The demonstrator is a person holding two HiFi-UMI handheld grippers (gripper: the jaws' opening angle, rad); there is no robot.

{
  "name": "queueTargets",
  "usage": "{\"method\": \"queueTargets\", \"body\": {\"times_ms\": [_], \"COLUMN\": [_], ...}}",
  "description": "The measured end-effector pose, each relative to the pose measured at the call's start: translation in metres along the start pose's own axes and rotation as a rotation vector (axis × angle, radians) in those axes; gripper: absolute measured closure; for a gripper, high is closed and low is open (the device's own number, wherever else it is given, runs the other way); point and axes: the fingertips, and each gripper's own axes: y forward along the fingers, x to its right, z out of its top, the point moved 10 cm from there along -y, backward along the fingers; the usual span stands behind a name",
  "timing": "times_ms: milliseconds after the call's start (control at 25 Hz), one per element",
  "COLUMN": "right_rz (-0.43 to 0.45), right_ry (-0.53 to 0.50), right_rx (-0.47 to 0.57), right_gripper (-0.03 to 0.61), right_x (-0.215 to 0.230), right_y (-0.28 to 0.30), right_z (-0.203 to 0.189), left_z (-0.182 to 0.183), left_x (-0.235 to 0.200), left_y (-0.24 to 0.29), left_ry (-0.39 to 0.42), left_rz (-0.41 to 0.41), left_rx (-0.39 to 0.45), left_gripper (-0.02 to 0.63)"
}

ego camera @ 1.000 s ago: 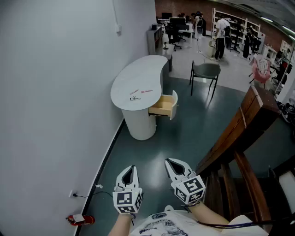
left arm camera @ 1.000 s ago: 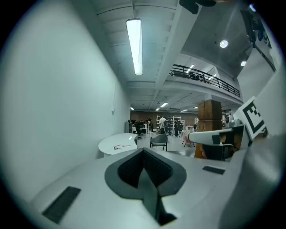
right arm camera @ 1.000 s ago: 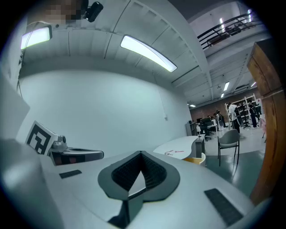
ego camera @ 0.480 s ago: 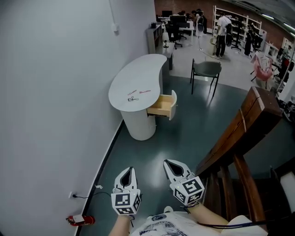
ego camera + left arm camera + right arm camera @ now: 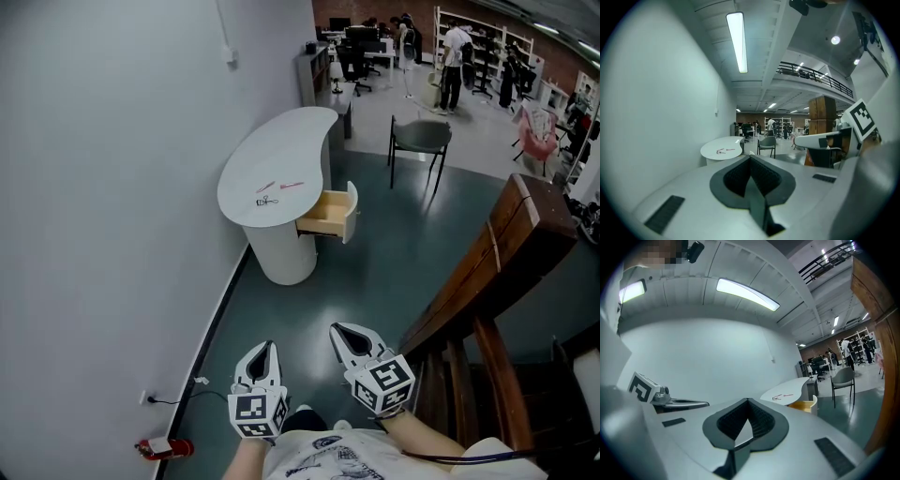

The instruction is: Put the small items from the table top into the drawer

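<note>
A white curved table [image 5: 286, 141] stands against the left wall, some way ahead of me. On its near end lie a few small items: a black clip [image 5: 265, 201], a reddish stick [image 5: 265, 187] and a pink stick [image 5: 292, 185]. Under the table's right side a wooden drawer [image 5: 330, 215] stands pulled out, its inside empty as far as I can see. My left gripper [image 5: 259, 354] and right gripper [image 5: 344, 333] hang low in front of me over the floor, both shut and holding nothing. The items [image 5: 724, 151] and the table [image 5: 787, 392] show small in both gripper views.
A dark chair [image 5: 417, 142] stands right of the table. A wooden stair rail [image 5: 487, 262] slopes along my right side. A red object with a cable [image 5: 164, 447] lies on the teal floor [image 5: 375, 281] by the wall. People stand among desks and shelves [image 5: 469, 47] far back.
The table and drawer have drifted slightly left and up in the head view. Both grippers stay shut in much the same place.
</note>
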Motion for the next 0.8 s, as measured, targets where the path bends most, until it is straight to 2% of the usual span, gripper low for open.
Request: {"method": "queueTargets", "body": {"times_ms": [200, 440, 600, 800], "right_rz": [-0.013, -0.028, -0.036, -0.043], "right_ry": [0.022, 0.042, 0.056, 0.056], "right_rx": [-0.021, -0.054, -0.071, -0.076], "right_gripper": [0.557, 0.558, 0.557, 0.557], "right_x": [0.012, 0.026, 0.036, 0.044], "right_y": [0.011, 0.050, 0.091, 0.154], "right_z": [-0.002, -0.008, -0.010, 0.001], "left_z": [0.009, 0.005, 0.004, 0.021], "left_x": [-0.006, -0.032, -0.061, -0.110], "left_y": [0.022, 0.056, 0.085, 0.131], "left_ry": [0.001, -0.016, -0.030, -0.027], "left_rz": [-0.020, -0.030, -0.030, -0.037], "left_rx": [0.008, -0.004, -0.016, -0.011], "left_gripper": [0.594, 0.594, 0.594, 0.594]}}
